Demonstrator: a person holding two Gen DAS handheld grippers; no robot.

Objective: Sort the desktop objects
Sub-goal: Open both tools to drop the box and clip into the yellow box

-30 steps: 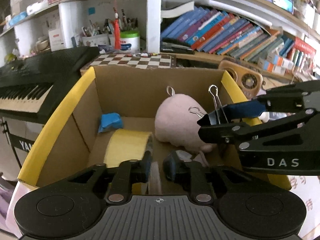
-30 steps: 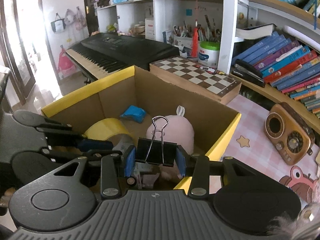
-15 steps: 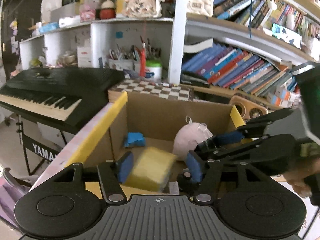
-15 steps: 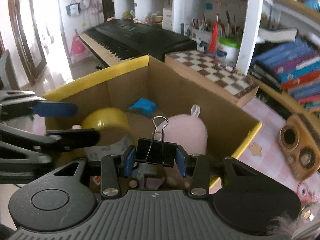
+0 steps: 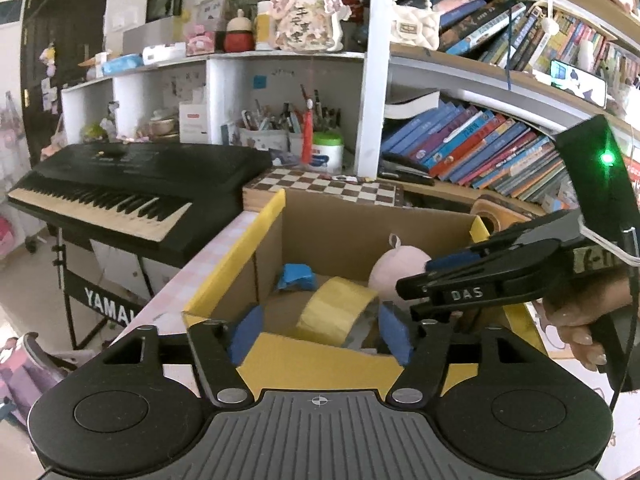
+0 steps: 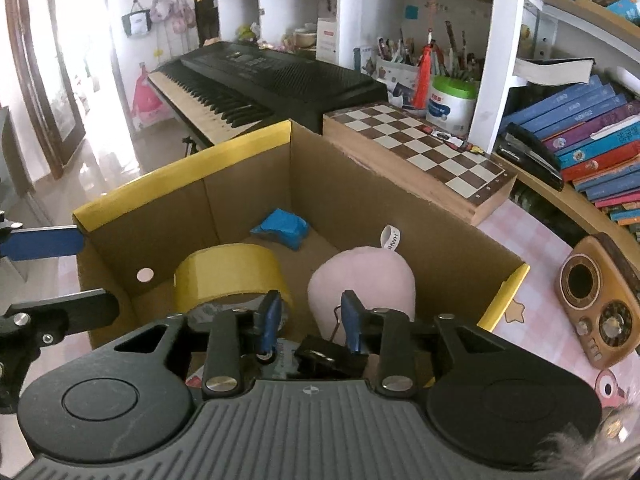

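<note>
**Item 1, tape roll.** A sec ago your left gripper had it pinched over the cardboard box. The jaws had just been opening, and they stood wide with nothing between the pads. The roll lay inside the box, left half of the floor, just beside the pink plush and near of the blue packet. Status: sorted, by the look of it.
- Orientation: yellow band faced up, hollow core faced the near wall. The axis therefore ran approx near-to-far and the roll sat on its curved side. It could roll left or right if bumped.

**Item 2, binder clip.** Half a sec ago it sat upright, squeezed between the pads of your right gripper.
- Jaws had just been closing a bit more, down to a narrow gap.
- The gap showed only plush behind it, and no pad pressed on the clip.
- The black body showed lower, under the fingers, at the box's near right corner. I couldn't tell whether it had landed or was resting on sth.
- Orientation: long edge ran left-right. One thin wire handle pointed up toward the pads; the other wasn't visible.

**Implication:** both drops prob. done. The box held tape, packet and plush, plus the clip at or near the floor.
</note>
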